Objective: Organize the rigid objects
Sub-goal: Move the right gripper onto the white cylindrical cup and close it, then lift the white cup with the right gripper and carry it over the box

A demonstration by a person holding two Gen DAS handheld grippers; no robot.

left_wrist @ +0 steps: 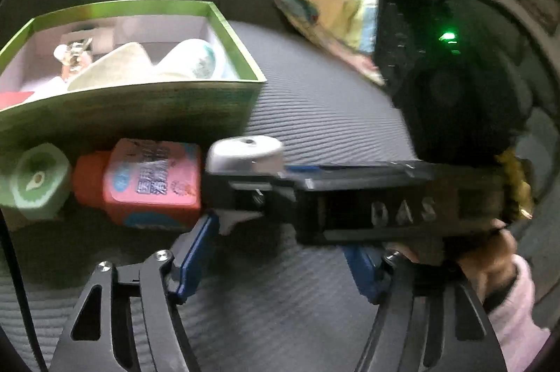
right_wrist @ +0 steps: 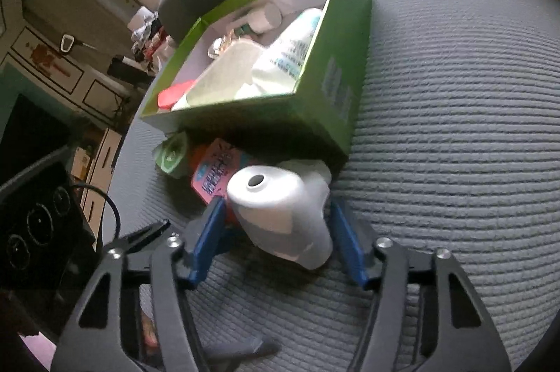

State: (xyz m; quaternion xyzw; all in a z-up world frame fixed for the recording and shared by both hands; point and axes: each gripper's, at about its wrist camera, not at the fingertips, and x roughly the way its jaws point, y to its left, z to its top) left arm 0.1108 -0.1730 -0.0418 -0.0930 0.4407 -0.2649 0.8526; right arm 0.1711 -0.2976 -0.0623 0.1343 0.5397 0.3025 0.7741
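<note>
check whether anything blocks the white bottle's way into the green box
Nothing visible above it. The white bottle lies between the right gripper's fingers, just before the green box's near wall, which it must clear. The box already holds several things.

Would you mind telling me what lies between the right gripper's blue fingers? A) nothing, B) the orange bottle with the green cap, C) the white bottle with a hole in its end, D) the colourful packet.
C: in the right wrist view the white bottle lies between the right gripper's blue fingers, beside the orange bottle.
</note>
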